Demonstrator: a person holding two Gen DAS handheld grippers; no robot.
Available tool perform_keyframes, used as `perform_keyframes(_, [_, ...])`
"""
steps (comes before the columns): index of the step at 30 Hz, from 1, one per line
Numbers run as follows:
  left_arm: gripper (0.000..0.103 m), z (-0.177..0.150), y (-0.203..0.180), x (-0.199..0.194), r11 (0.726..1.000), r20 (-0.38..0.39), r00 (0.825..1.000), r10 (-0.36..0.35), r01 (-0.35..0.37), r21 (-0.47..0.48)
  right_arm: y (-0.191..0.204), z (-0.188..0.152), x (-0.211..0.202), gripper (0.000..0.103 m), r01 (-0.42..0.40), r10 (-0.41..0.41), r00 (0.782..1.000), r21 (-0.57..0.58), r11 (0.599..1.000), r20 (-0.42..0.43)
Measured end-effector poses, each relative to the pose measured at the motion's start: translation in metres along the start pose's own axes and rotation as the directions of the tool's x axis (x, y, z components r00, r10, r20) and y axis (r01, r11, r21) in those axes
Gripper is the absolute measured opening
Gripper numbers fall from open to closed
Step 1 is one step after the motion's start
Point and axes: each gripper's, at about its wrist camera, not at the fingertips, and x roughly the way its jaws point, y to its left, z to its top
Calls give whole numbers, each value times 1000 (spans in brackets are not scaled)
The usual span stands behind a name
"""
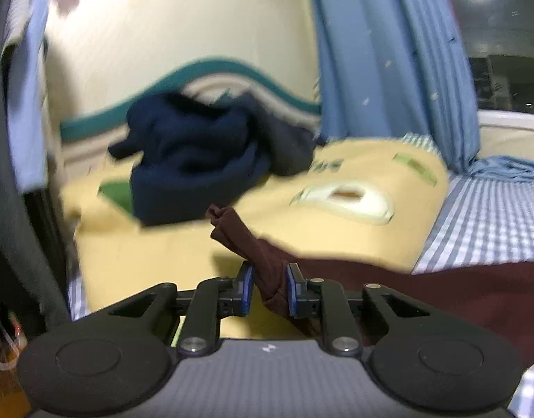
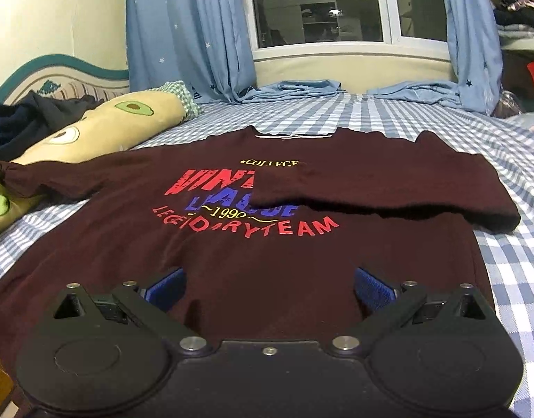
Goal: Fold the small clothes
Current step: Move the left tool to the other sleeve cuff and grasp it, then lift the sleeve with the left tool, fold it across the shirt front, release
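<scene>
A maroon T-shirt [image 2: 232, 250] with red, blue and yellow lettering lies face up on the checked bed sheet [image 2: 510, 271]. Its right sleeve [image 2: 389, 188] is folded in across the chest. Its left sleeve [image 2: 58, 177] stretches out toward the pillow. In the left wrist view, my left gripper [image 1: 269, 291] is shut on the bunched end of that maroon sleeve [image 1: 263, 261], which is lifted off the bed. My right gripper [image 2: 268, 287] hovers over the shirt's lower half, open, with nothing between its blue pads.
A yellow avocado-print pillow [image 2: 93, 129] lies left of the shirt, with a heap of dark navy clothes [image 1: 197, 160] on it by the headboard. Blue star curtains [image 2: 183, 35] and a window [image 2: 319, 7] stand beyond the bed. More clothes pile at the far right [image 2: 517, 17].
</scene>
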Motion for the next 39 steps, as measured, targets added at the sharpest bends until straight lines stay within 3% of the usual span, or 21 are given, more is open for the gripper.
perform_keyframes(6, [13,46,-54,-36,992,138,985,-102,91,88,-7,4,-8,103,3,-3,999,2,1000,41])
perform_keyframes(7, [6,52,-65,-43,989,160,979,-124,109,99,-9,5,-10,103,3,-4,999,7,1000,47])
perform_keyframes(12, [6,71,-126,-78,962,204,945,-255,226,155,-21,5,-16,103,13,-14,998,16,1000,64])
perform_keyframes(17, [6,64,-191,-109,921,225,902,-369,321,222,-38,3,-23,103,37,-40,996,31,999,76])
perform_keyframes(25, [6,34,-275,-162,814,167,809,-564,512,274,-66,-5,-31,103,81,-88,993,78,994,82])
perform_keyframes(31, [6,-15,-322,-189,718,53,743,-667,622,312,-81,-12,-31,103,98,-106,991,105,990,76])
perform_keyframes(36, [6,-59,-338,-189,652,-64,699,-712,692,310,-88,-17,-32,103,119,-127,990,122,985,65])
perform_keyframes(39, [7,-75,-345,-192,628,-113,683,-721,714,309,-92,-19,-30,103,129,-138,989,130,983,58])
